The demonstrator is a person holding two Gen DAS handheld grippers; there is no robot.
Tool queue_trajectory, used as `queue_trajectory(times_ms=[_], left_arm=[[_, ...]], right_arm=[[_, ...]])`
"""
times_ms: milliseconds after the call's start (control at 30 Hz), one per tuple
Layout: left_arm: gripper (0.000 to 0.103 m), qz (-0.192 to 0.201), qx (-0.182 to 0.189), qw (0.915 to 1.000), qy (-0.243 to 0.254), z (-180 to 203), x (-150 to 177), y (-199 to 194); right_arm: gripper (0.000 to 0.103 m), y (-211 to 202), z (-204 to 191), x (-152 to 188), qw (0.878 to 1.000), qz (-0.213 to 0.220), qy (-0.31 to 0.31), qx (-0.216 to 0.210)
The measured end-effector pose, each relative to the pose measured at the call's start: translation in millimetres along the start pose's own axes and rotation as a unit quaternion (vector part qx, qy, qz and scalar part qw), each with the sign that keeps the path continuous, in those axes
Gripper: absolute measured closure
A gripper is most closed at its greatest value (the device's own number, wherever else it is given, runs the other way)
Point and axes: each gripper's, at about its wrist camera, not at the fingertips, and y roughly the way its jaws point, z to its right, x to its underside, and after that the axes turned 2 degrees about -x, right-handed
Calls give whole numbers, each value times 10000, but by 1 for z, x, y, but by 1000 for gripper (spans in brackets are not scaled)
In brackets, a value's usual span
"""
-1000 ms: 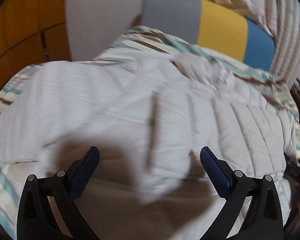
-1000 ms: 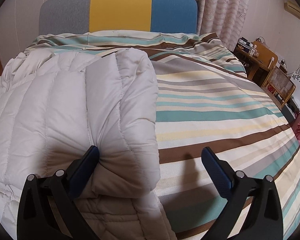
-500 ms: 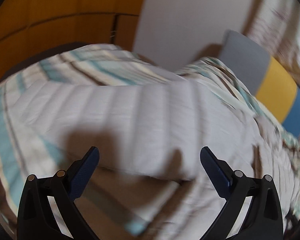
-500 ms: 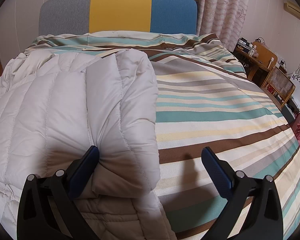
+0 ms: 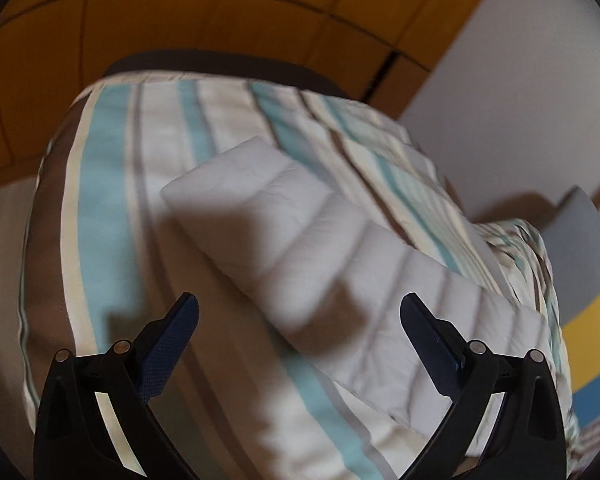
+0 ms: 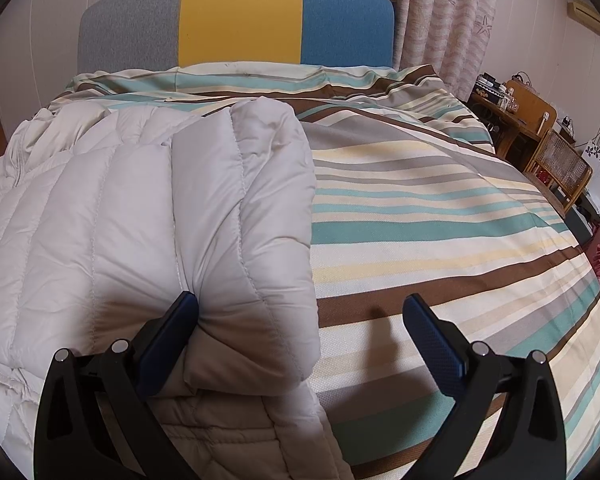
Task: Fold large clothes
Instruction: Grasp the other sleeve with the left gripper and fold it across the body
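A pale quilted puffer jacket (image 6: pixel 100 240) lies on the striped bed cover (image 6: pixel 440 220). In the right wrist view its right sleeve (image 6: pixel 256 232) is folded over the body. My right gripper (image 6: pixel 300 320) is open, its left finger (image 6: pixel 172 332) against the sleeve's folded end, nothing clamped. In the left wrist view the other sleeve (image 5: pixel 300 240) stretches out flat across the cover (image 5: pixel 112 208) toward the bed's edge. My left gripper (image 5: pixel 299 320) is open and empty, hovering above the sleeve's near part.
A grey, yellow and blue headboard (image 6: pixel 240 20) stands at the bed's head. Orange wooden wardrobe panels (image 5: pixel 220 20) and a white wall (image 5: pixel 520 100) lie beyond the bed's left edge. A wooden table and chair (image 6: pixel 540 140) stand at the right, by curtains (image 6: pixel 448 20).
My left gripper has swung left, from over the jacket's body to over the outstretched sleeve and the bed's edge. The right gripper has not moved.
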Motion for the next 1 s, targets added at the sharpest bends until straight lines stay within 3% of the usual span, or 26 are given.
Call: queue_trajectory(times_ms=[133,333,400,467,500,567,633,833,1000], left_arm=[[22,-399,-57,9983,-426,-13,-1,24],[22,-105,-131,9998,-141,-6,2,35],[34,-101,-128,9998,-81,-1,3,39],[55,-14,-359,9993,-34,2,6,40],[59,23,-366,9993,-11,3,6,42],[83,158,-306,9994,62,3,11,41],[90,179,-178,9996,90,4,14,40],[93,709,-3,9975,6,19,12,9],[93,1334,171,9893,561,57,16,-28]], right_arm=[[2,0,0,0,10000,0,0,1],[2,0,0,0,10000,-1,3,4],[2,0,0,0,10000,-2,3,5],[2,-1,0,0,10000,4,-2,13],[2,0,1,0,10000,1,0,9],[2,0,1,1,10000,4,0,7],[2,0,2,1,10000,4,-5,11],[2,0,1,0,10000,4,-2,11],[2,0,1,0,10000,3,4,6]])
